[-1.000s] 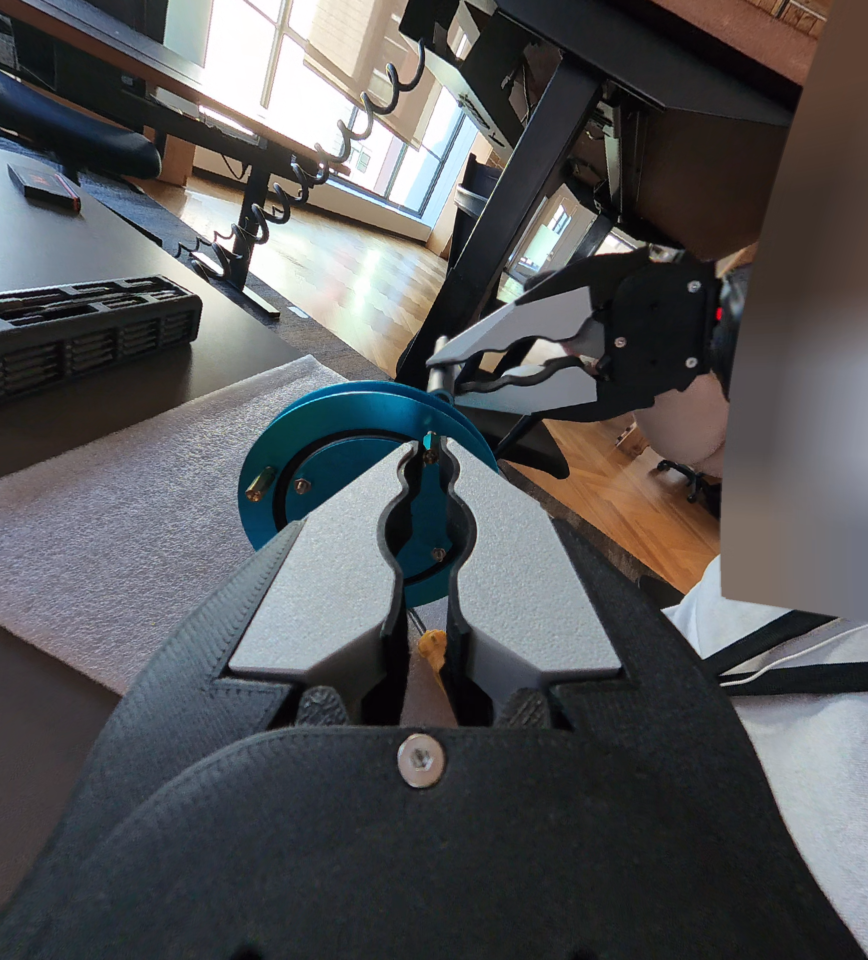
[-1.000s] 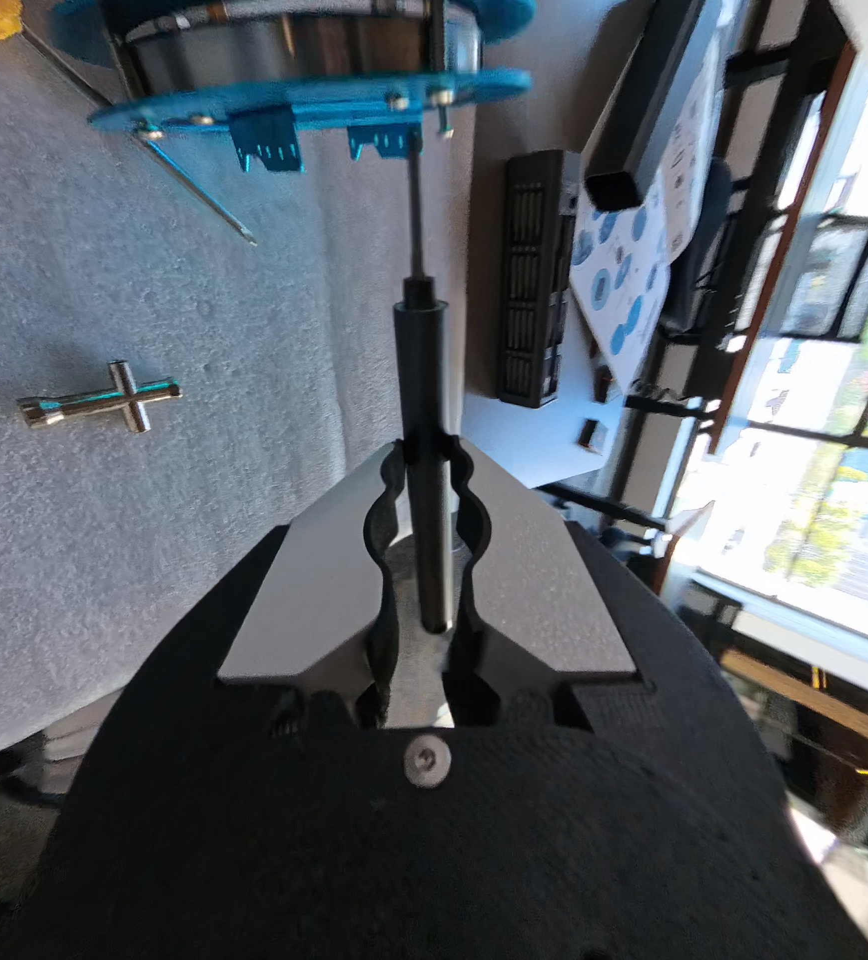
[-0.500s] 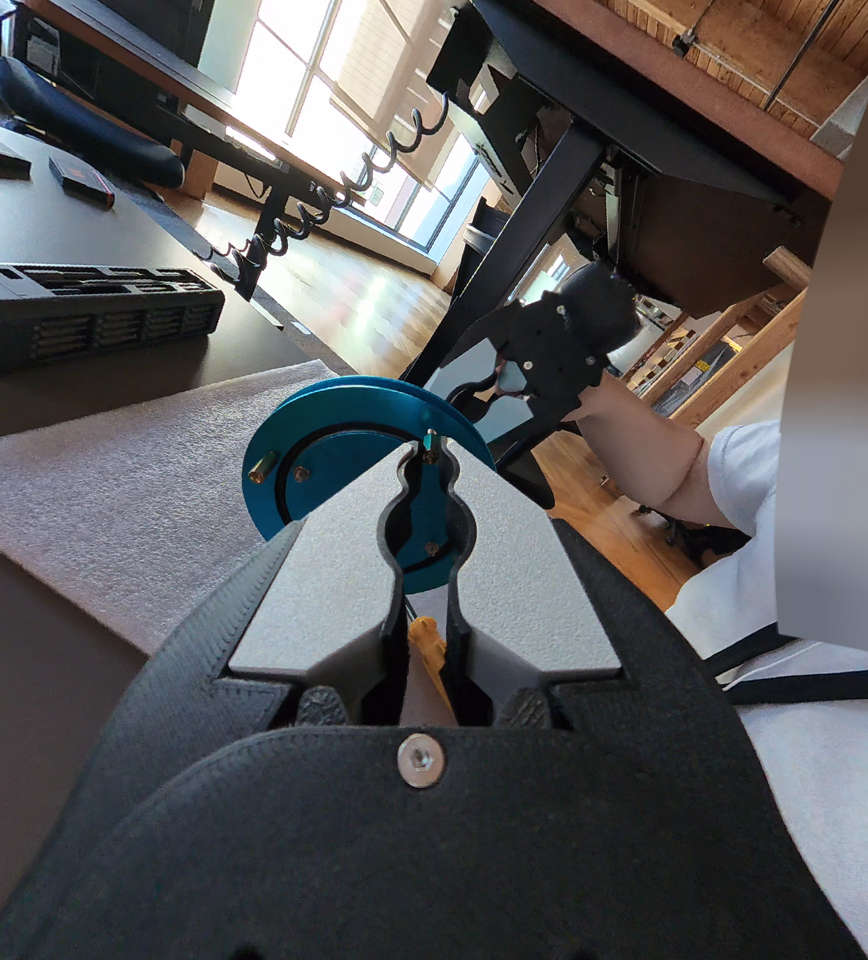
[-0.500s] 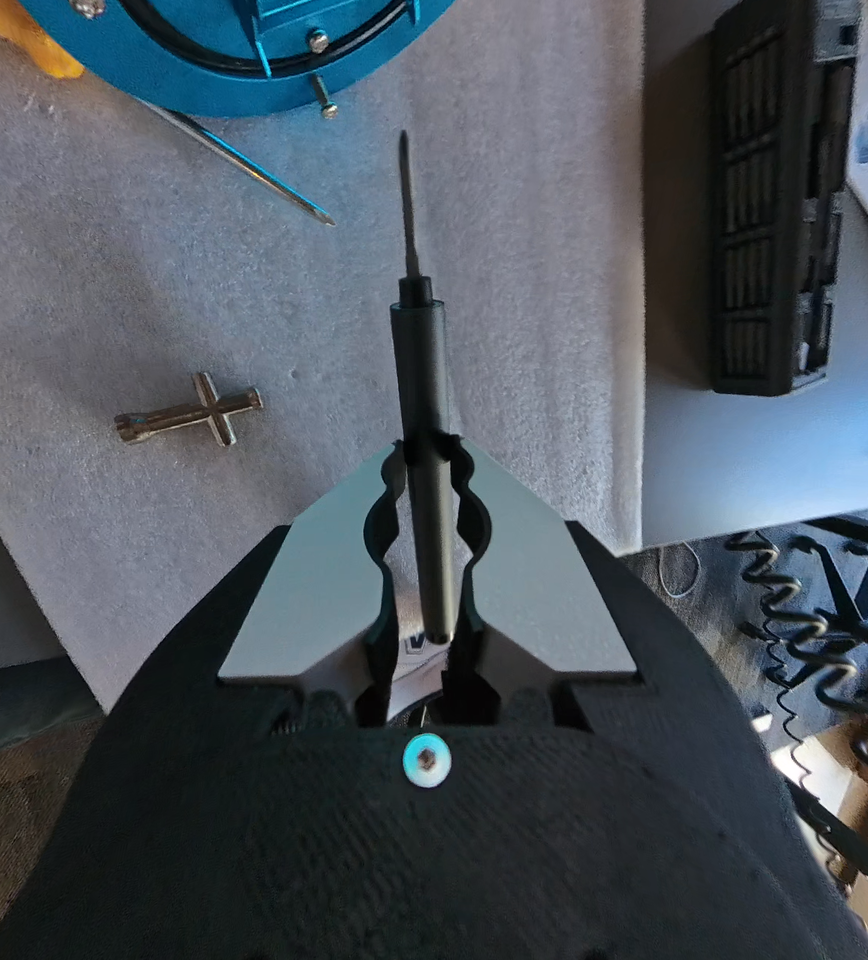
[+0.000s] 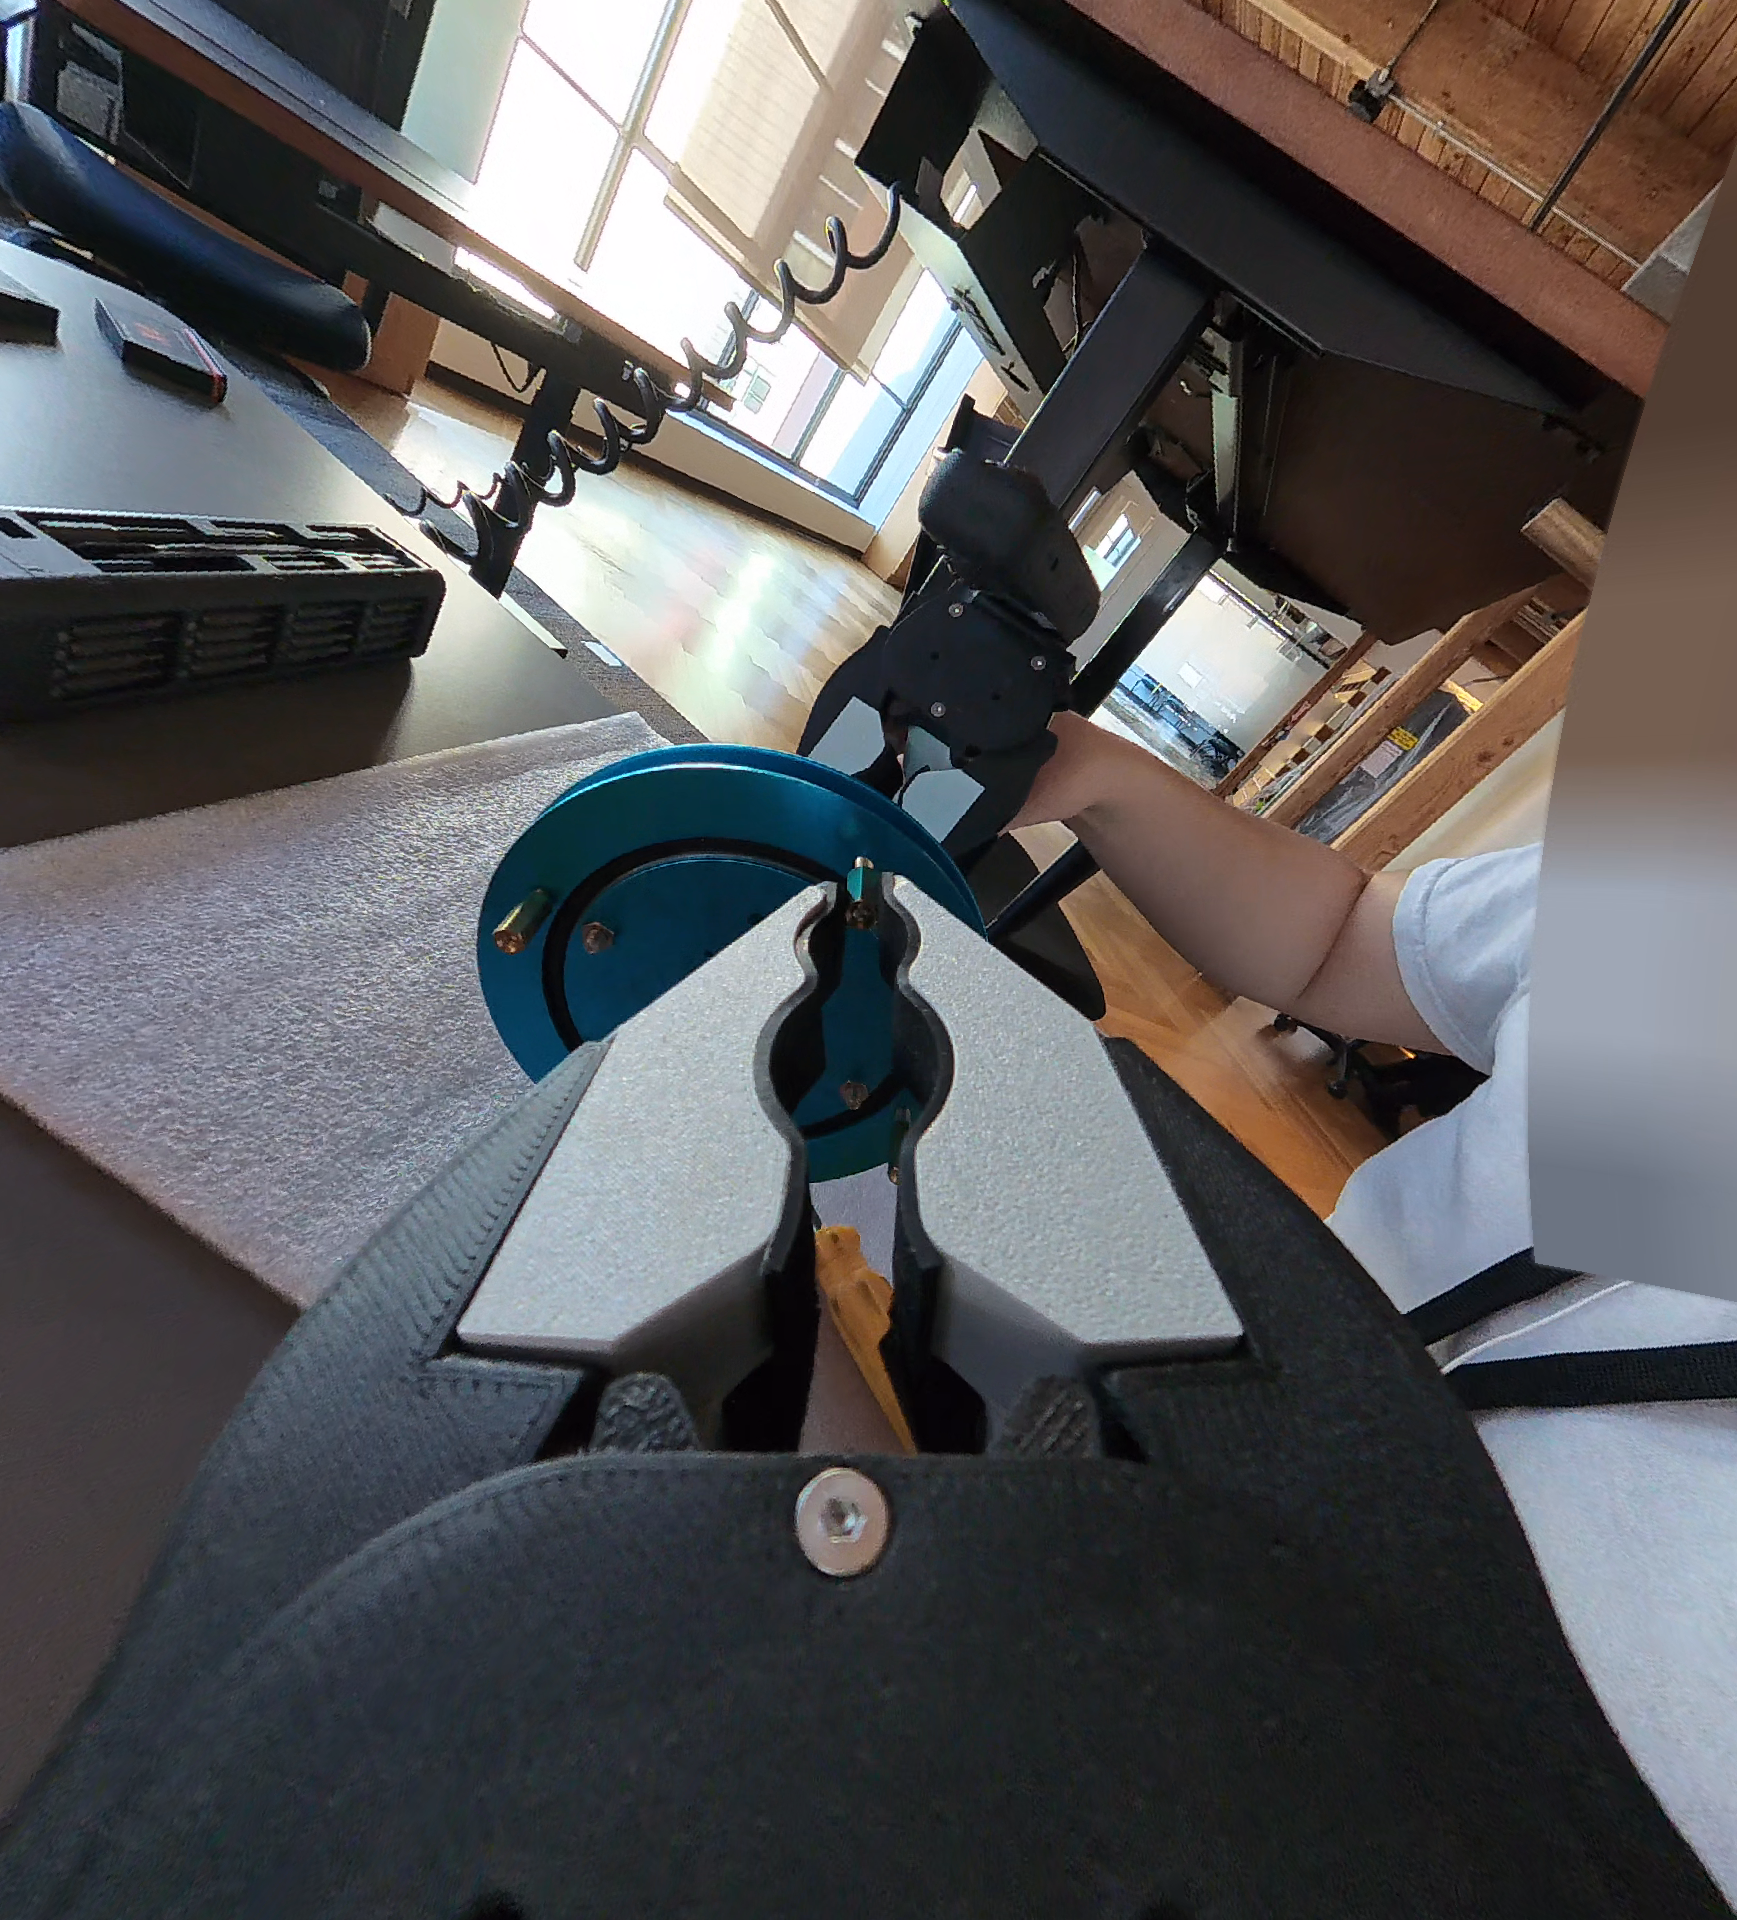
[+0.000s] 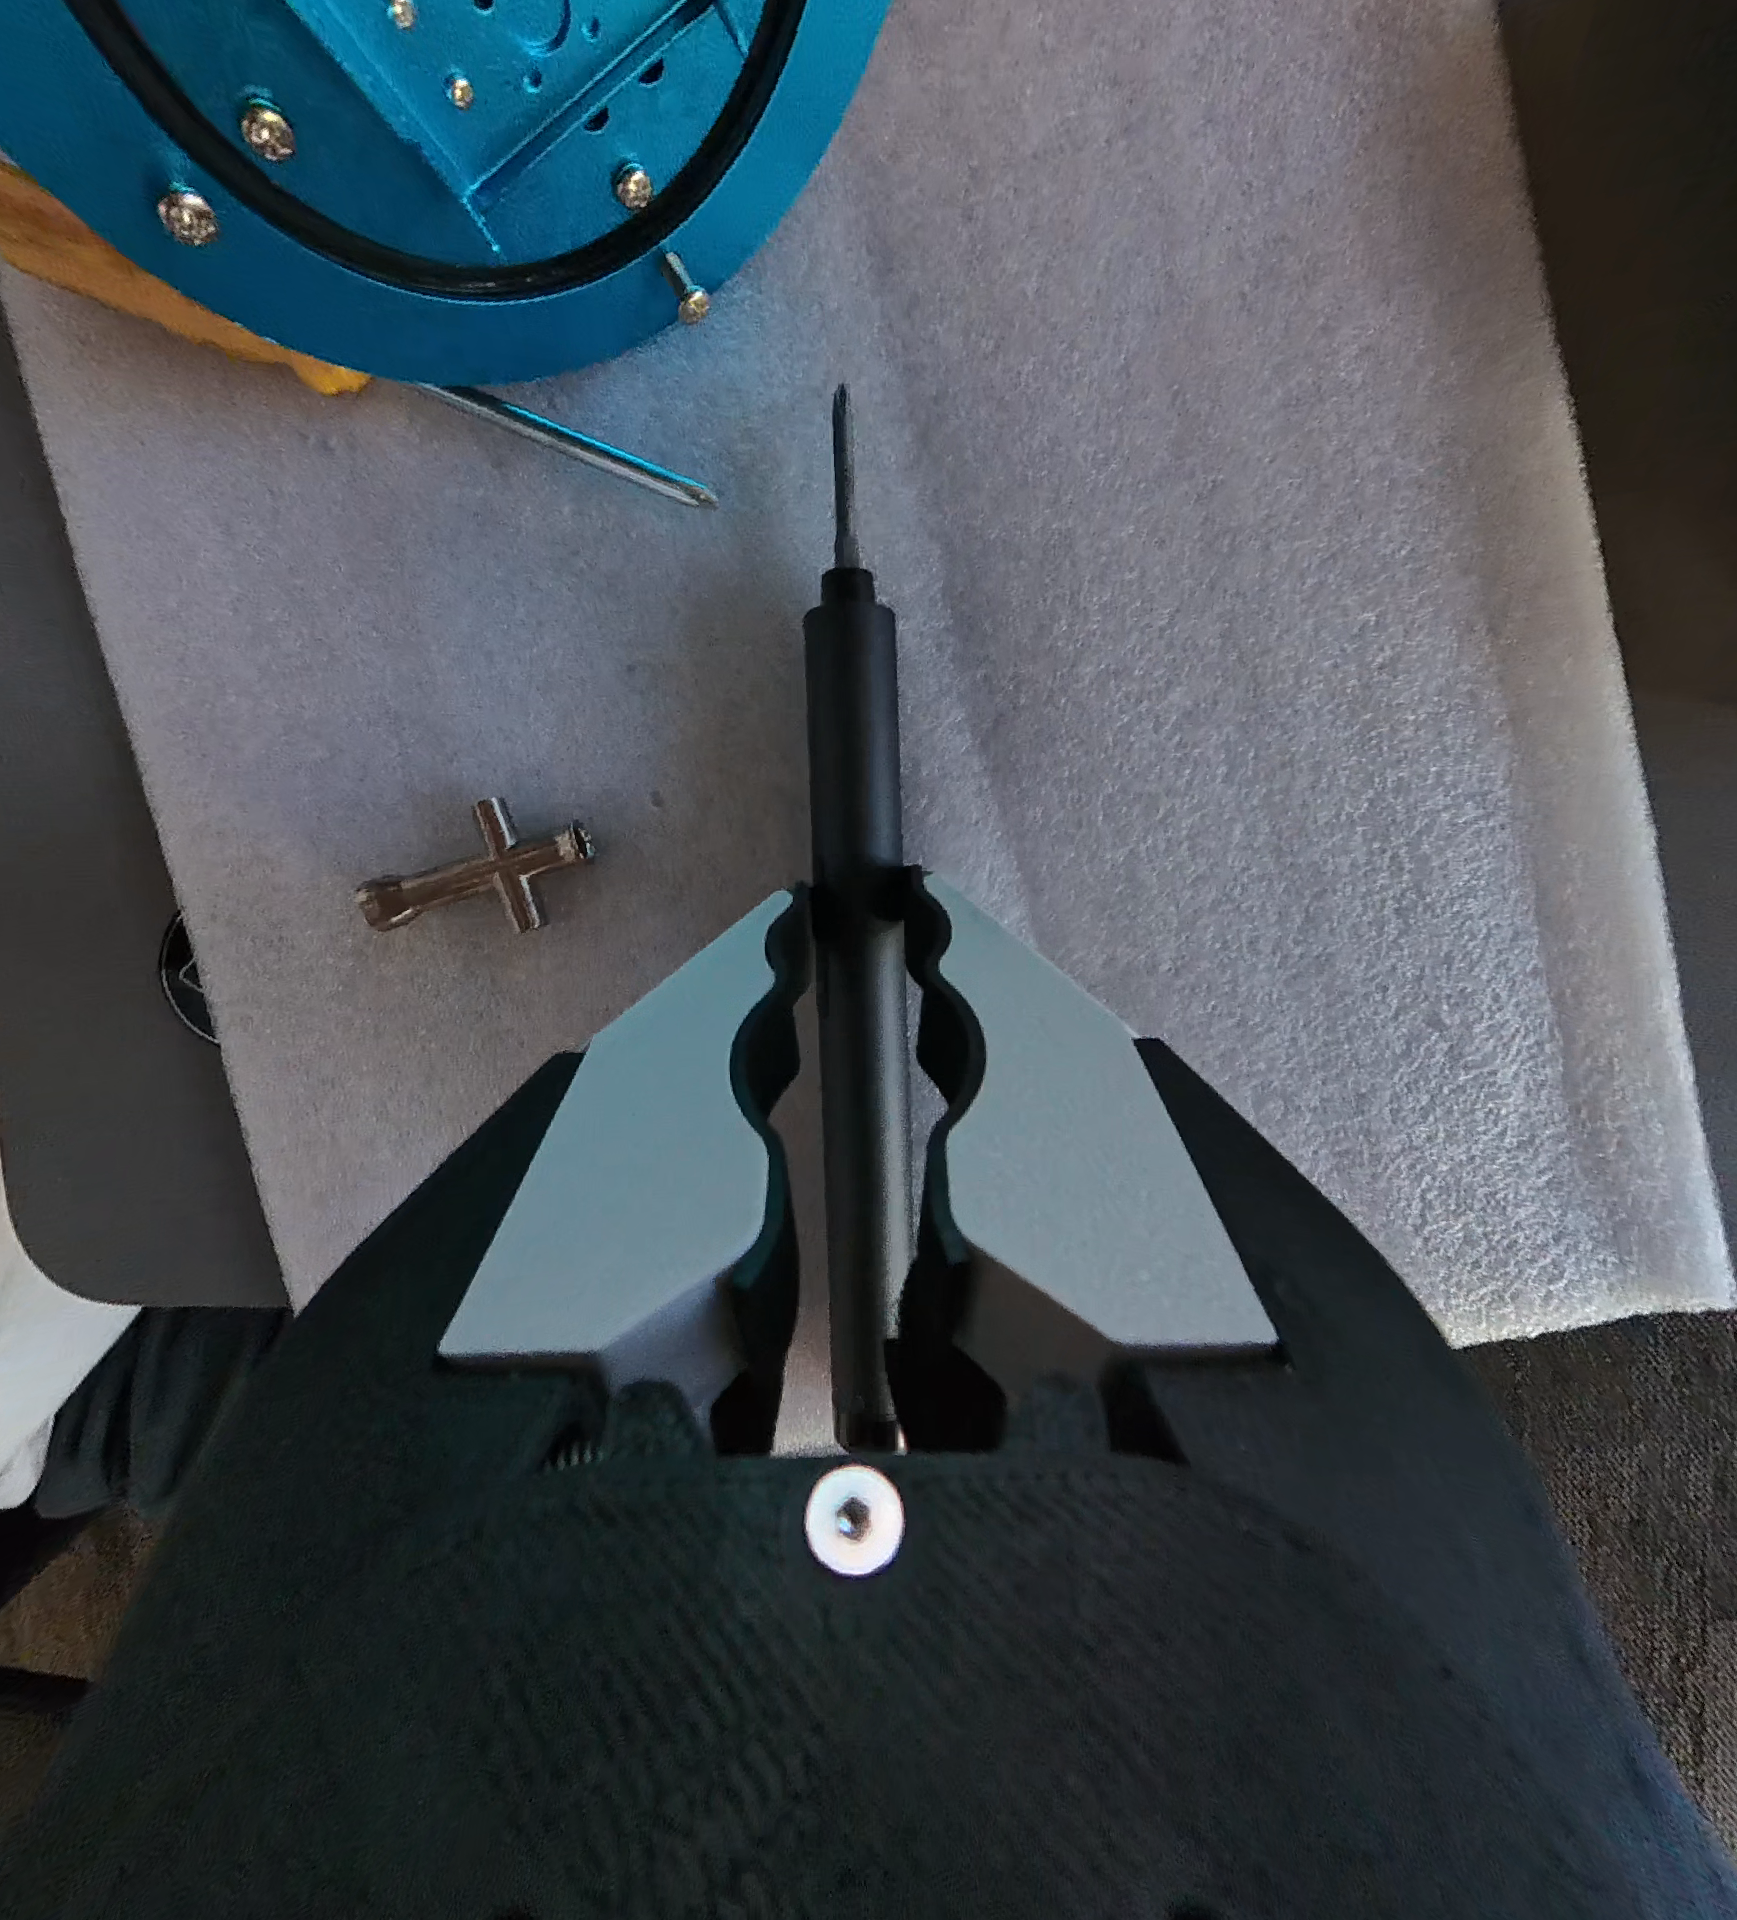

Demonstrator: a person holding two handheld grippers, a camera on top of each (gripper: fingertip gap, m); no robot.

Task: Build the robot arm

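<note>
**Desk:** Left wrist view. What do you have?

**Operator:** My left gripper [image 5: 859, 914] has its jaws almost together. The tips pinch a small teal post [image 5: 859, 885] on the face of the blue wheel [image 5: 635, 894]. The wheel stands on edge on the foam mat [image 5: 220, 966], near the mat's far edge. A black bit case [image 5: 168, 603] lies farther back on the tabletop [image 5: 64, 436]. Behind the wheel I see my right gripper [image 5: 937, 727] with a bare forearm behind it.

**Desk:** And the right wrist view?

**Operator:** I look down on the mat here. The right gripper's jaws are clamped on a black screwdriver [image 6: 848, 727], which runs straight along the fingers. Its bit is bare and hangs over the mat, just short of the wheel's rim and touching nothing. One screw [image 6: 687, 286] juts from that rim, near the bit. A yellow-handled screwdriver [image 6: 573, 442] lies partly under the wheel. A cross-shaped wrench [image 6: 490, 868] rests toward the mat's edge, by the tabletop's rounded corner. Both grips look square, as far as I can judge.
</note>
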